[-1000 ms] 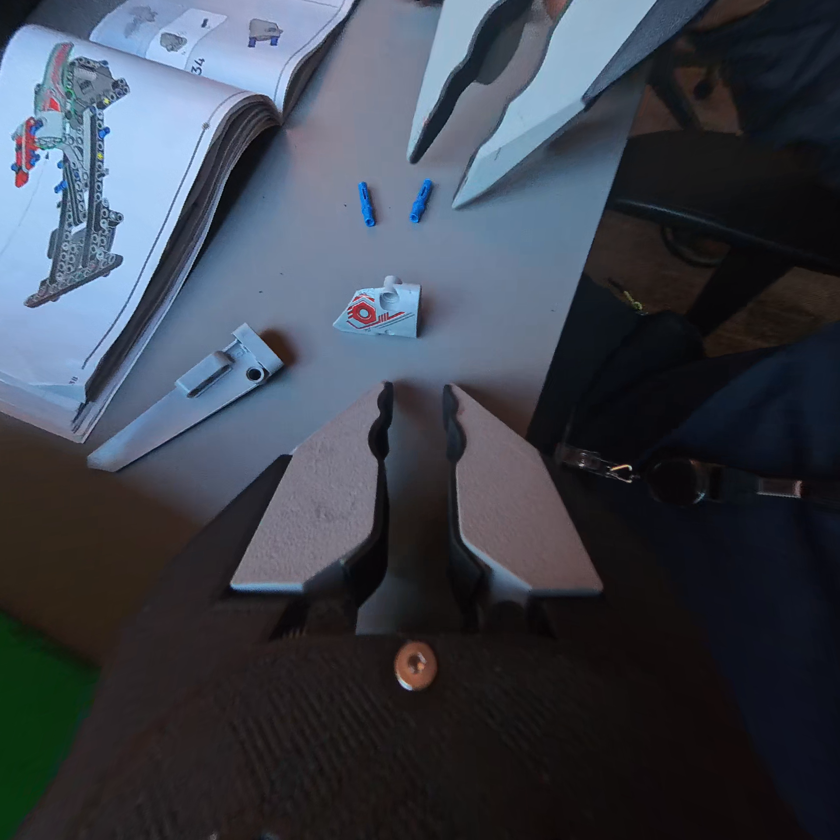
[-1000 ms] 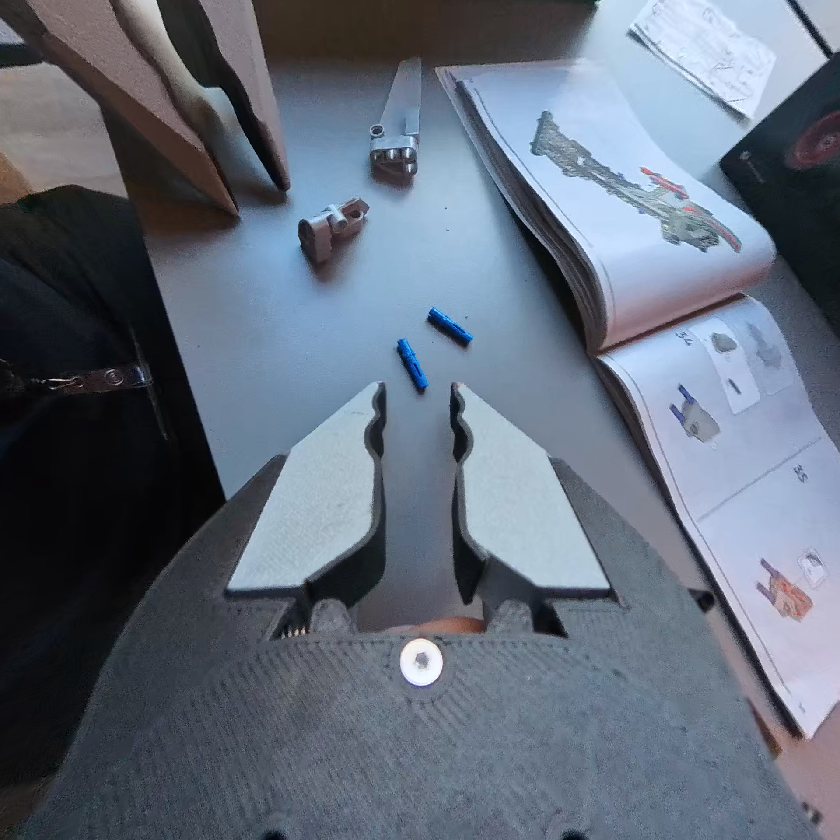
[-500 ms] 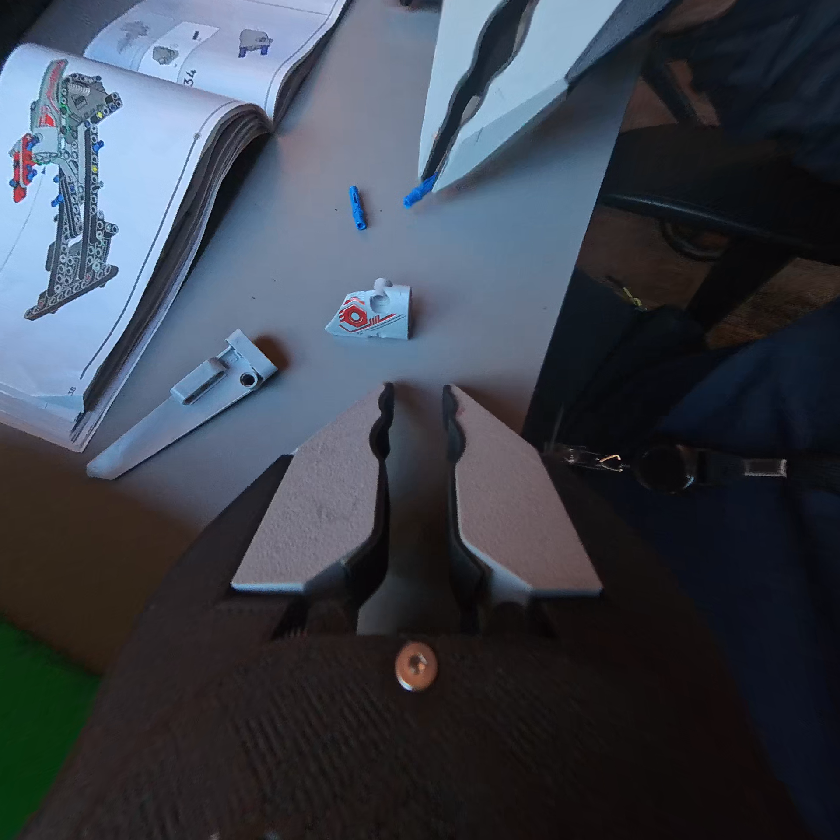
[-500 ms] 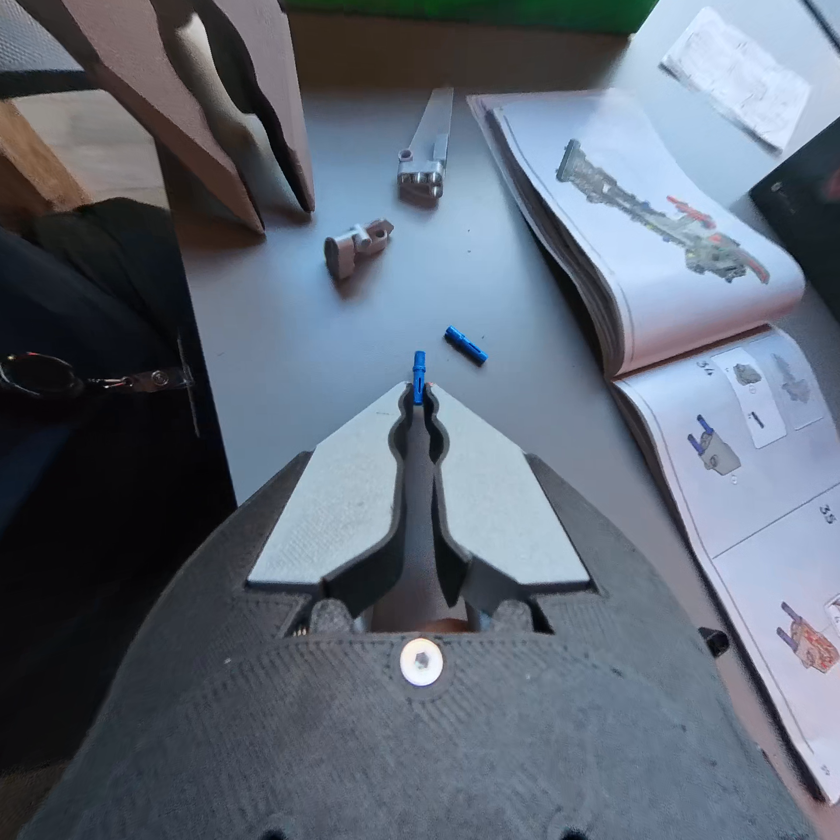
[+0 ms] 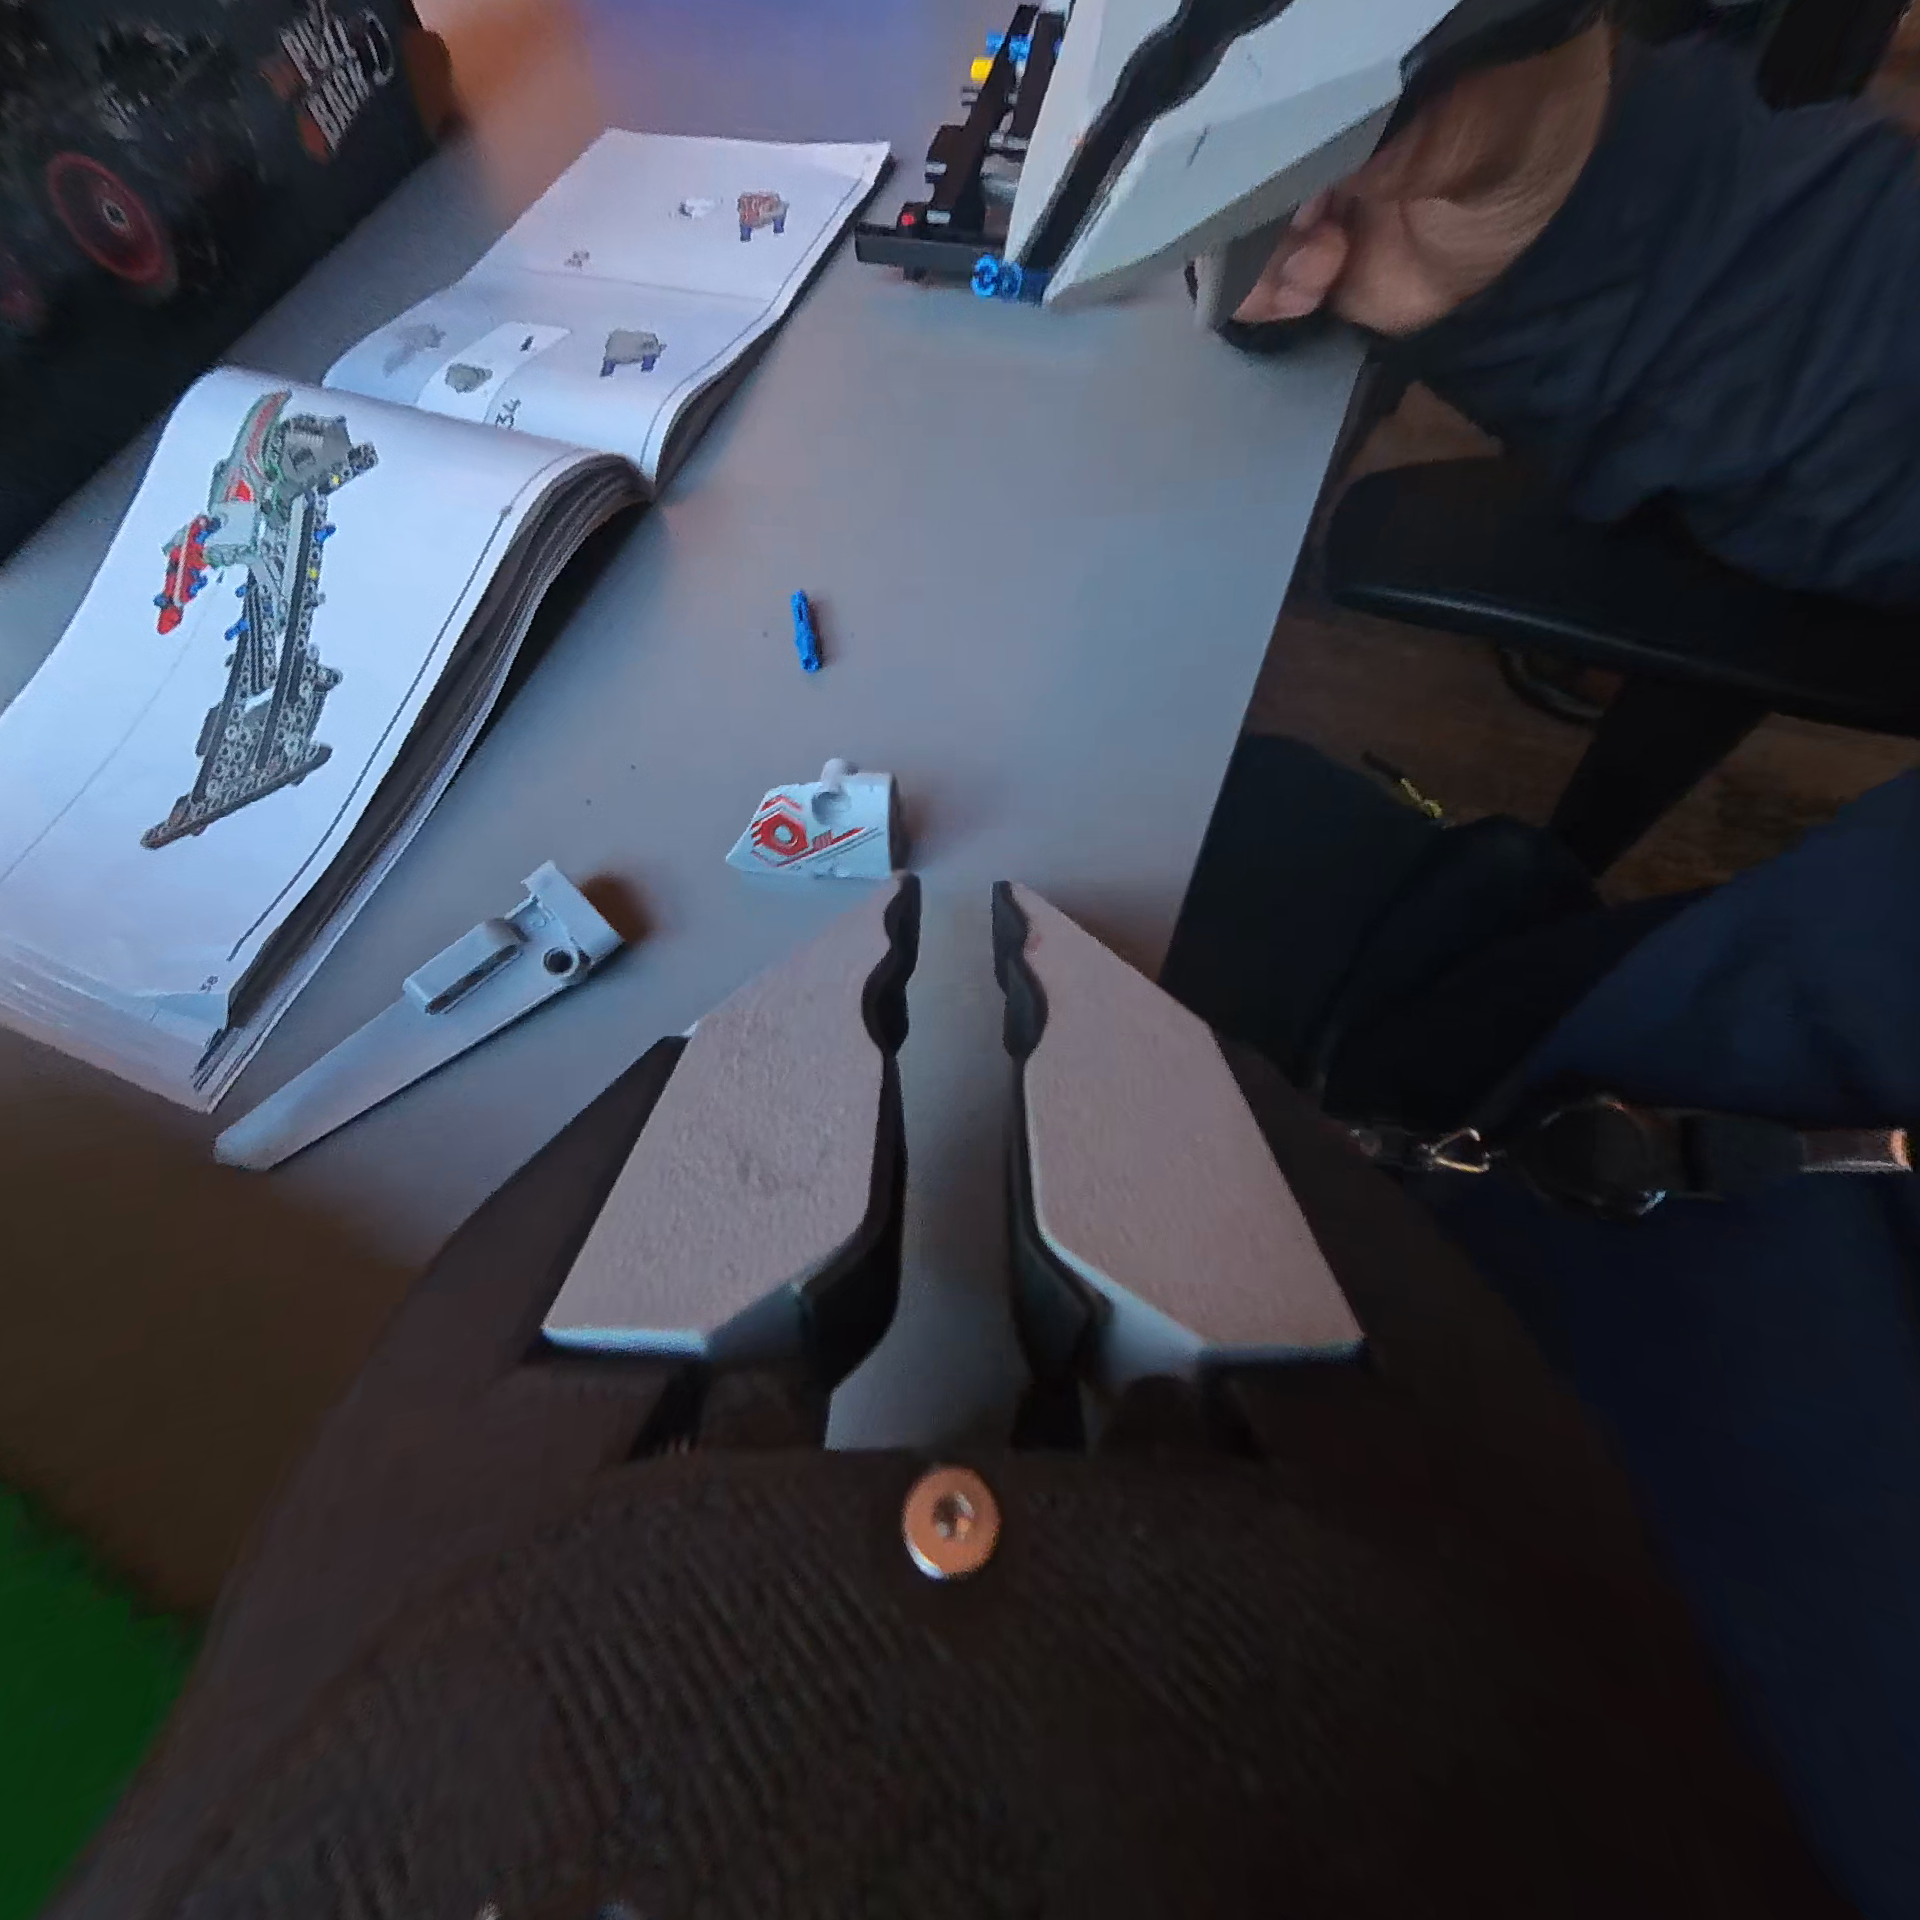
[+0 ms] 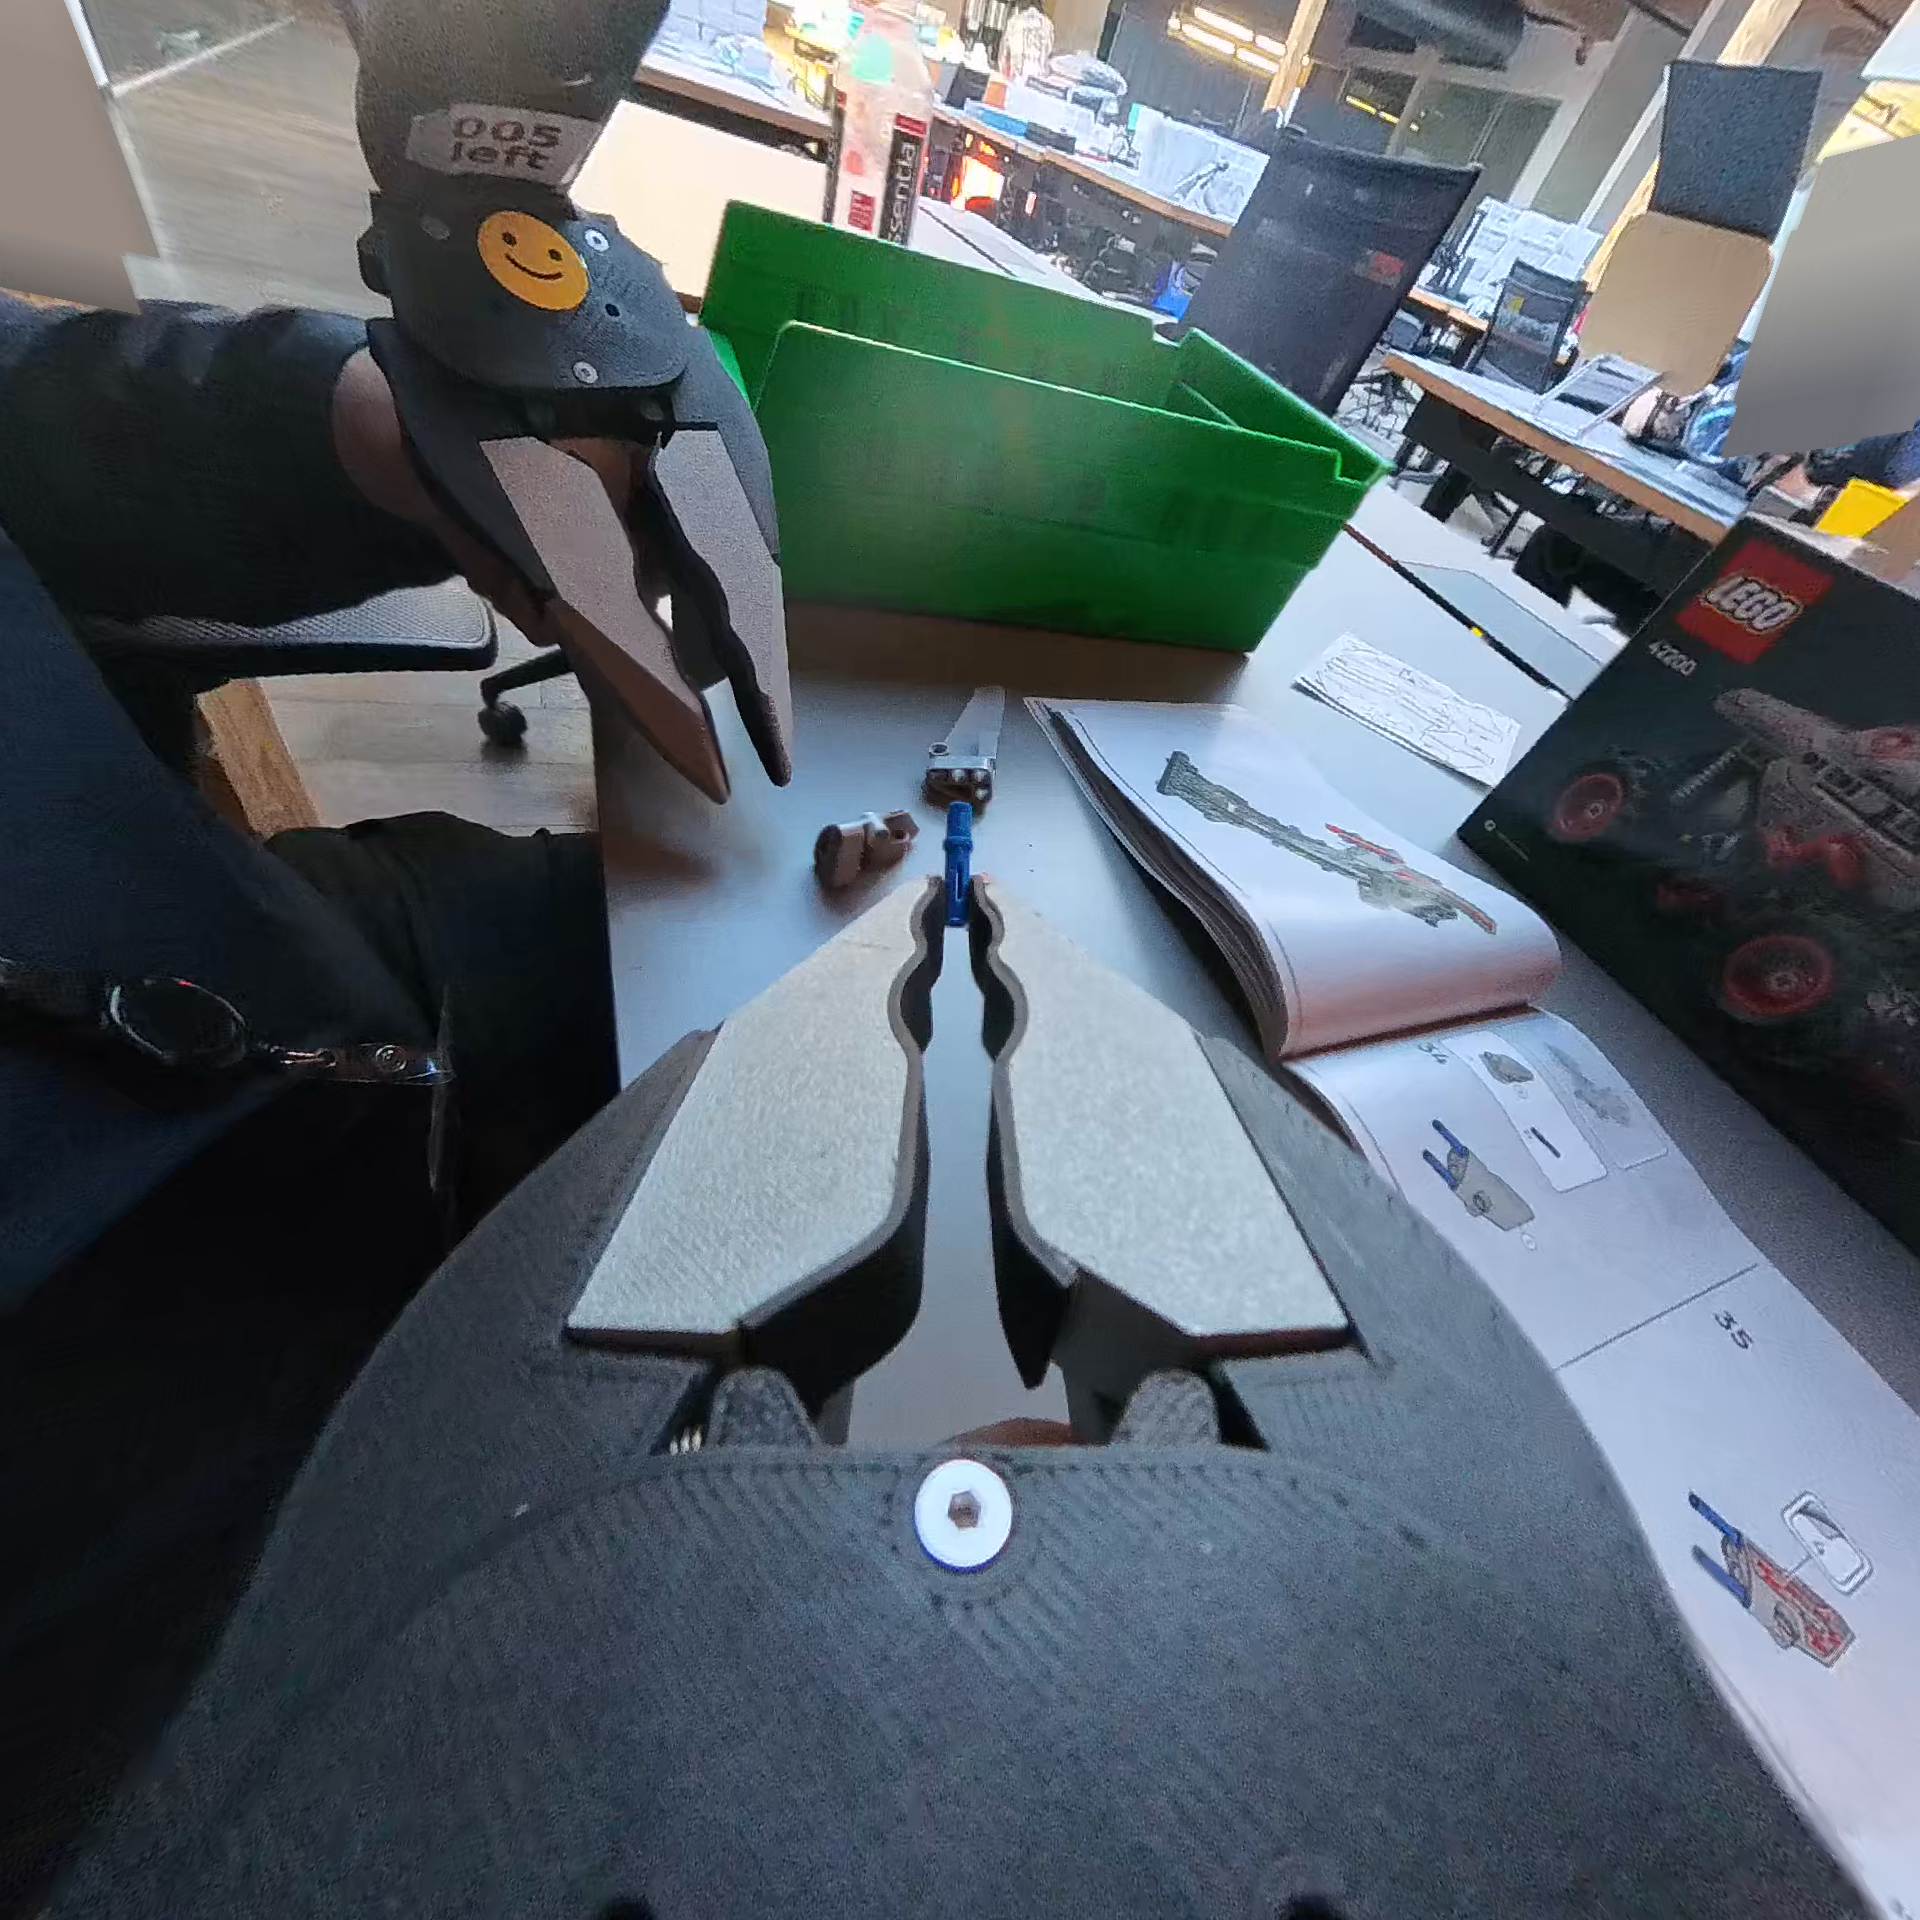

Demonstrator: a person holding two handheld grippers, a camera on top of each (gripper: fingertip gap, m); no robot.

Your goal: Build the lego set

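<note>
Grey table [image 6: 717,862], wooden floor [image 6: 416,748], black office chairs [image 6: 1320,260], cluttered workbenches [image 6: 1558,436] behind, ceiling lights [image 6: 1226,36]

The right gripper [image 6: 957,902] has a blue pin [image 6: 957,860] pinched at its very tips, sticking out forward, raised off the grey table [image 6: 717,883]. Past it lie a small grey connector piece [image 6: 862,844] and a long grey panel piece [image 6: 966,750], close together. The left gripper [image 6: 750,777] hangs over the table's left side, fingers parted with nothing between them. An open instruction booklet [image 6: 1351,904] sits to the right, a green bin [image 6: 1039,488] behind, and the dark set box [image 6: 1745,862] far right.
</note>
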